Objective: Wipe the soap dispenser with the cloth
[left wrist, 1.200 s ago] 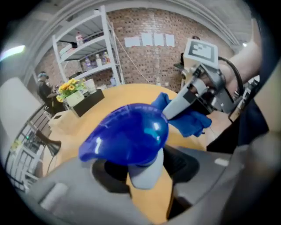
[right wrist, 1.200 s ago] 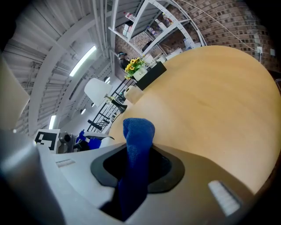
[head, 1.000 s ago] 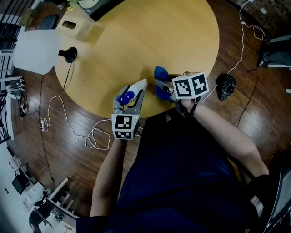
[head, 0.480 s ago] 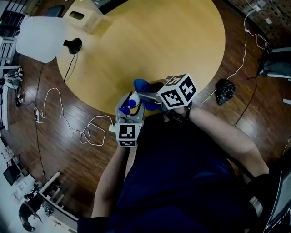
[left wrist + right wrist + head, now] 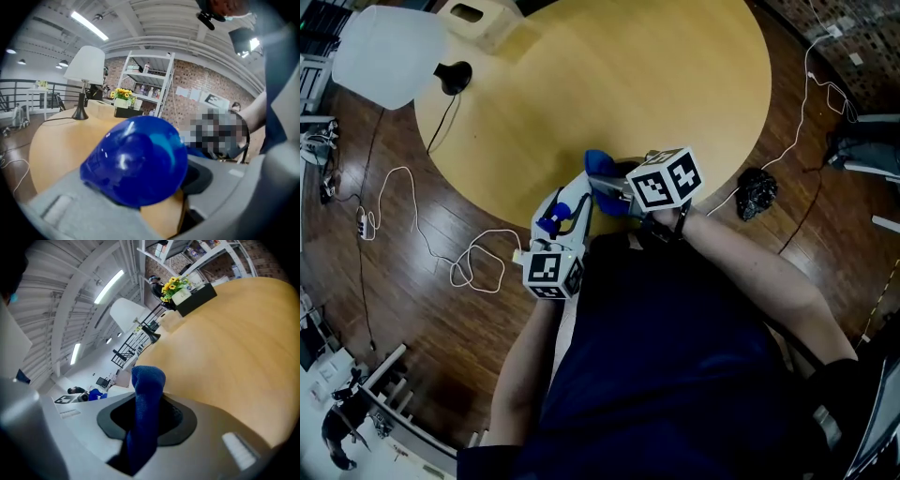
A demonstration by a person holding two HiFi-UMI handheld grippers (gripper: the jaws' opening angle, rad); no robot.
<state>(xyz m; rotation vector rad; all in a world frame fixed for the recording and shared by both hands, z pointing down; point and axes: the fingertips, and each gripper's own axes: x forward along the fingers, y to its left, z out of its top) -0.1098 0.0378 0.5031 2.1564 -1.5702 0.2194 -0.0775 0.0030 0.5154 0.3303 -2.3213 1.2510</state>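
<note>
The soap dispenser (image 5: 549, 223) shows mostly as a glossy blue rounded top (image 5: 136, 159), with my left gripper (image 5: 575, 195) shut on it at the table's near edge. In the left gripper view that blue top fills the space between the grey jaws of the left gripper (image 5: 152, 197). My right gripper (image 5: 607, 184) is shut on a blue cloth (image 5: 596, 167), whose folded end sticks out past the jaws (image 5: 147, 380). The cloth hangs just right of the left gripper's tips; I cannot tell whether it touches the dispenser.
The round wooden table (image 5: 609, 75) stretches away beyond both grippers. A white-shaded lamp (image 5: 389, 56) stands at its far left edge, next to a wooden box (image 5: 478, 19). White cables (image 5: 469, 272) and a black bundle (image 5: 755, 192) lie on the floor. A pot of yellow flowers (image 5: 176, 286) stands at the table's far side.
The right gripper has carried the cloth leftward, from well apart to close beside the left gripper's tips. The left gripper has rolled and shifted a little with the dispenser.
</note>
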